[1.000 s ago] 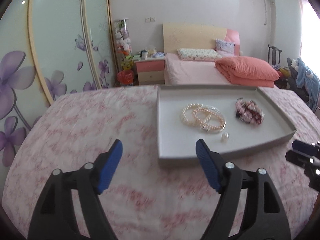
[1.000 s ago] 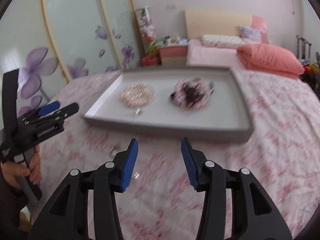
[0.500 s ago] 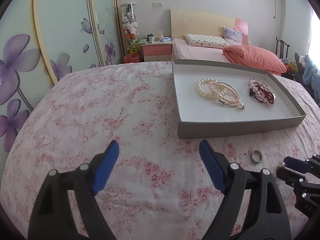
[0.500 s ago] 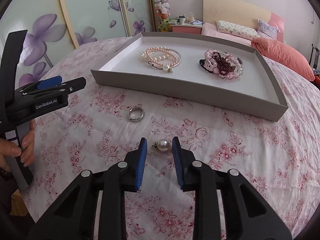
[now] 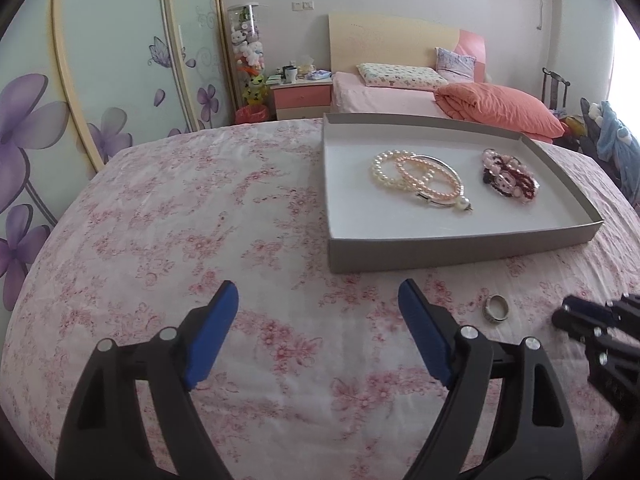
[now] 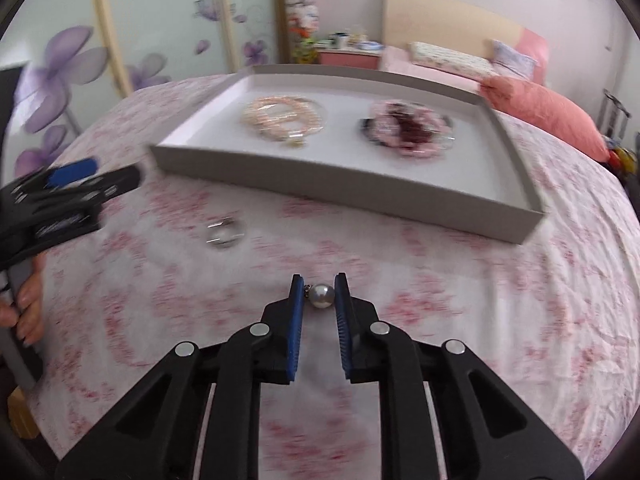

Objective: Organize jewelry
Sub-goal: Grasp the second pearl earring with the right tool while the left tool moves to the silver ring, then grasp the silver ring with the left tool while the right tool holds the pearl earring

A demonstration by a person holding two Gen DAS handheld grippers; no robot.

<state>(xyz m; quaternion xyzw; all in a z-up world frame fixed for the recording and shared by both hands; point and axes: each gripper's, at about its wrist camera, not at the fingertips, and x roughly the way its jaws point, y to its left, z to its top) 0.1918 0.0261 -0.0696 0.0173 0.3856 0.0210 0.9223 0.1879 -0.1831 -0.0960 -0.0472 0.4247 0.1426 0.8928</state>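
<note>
Right gripper (image 6: 318, 294) low over the pink floral bedspread (image 5: 180, 220), jaws just closing and now pinched on a small pearl earring (image 6: 322, 295): round pearl against the right pad, tiny metal fitting toward the left pad. Pearl held at the very tips, near side of the bed. Whether lifted clear of the cloth or touching it, hard to tell through the blur.

Left gripper (image 5: 318, 308) hovering over bare bedspread, jaws spread wide, nothing between the blue pads. Seen from the right wrist view at the left edge (image 6: 92, 178), gripped by a hand (image 6: 24, 308).

Silver ring (image 5: 496, 309) flat on the bedspread, loose, just right of the left gripper's right pad and near the grey tray's front wall; in the right wrist view, blurred (image 6: 224, 233), left of and beyond the pearl.

Shallow grey tray (image 5: 440, 250) farther back on the bed, white inside. In it, left of middle: overlapping pearl bracelets (image 5: 416, 178), white and pink strands plus a silver bangle with a hanging pearl. To their right, apart: a heap of pink and dark red bead bracelets (image 5: 508, 180).

Far behind: a second bed (image 5: 384, 96) with an orange quilt (image 5: 500, 108), a pink bedside cabinet (image 5: 302, 98), wardrobe doors (image 5: 100, 80) with purple flowers on the left.
</note>
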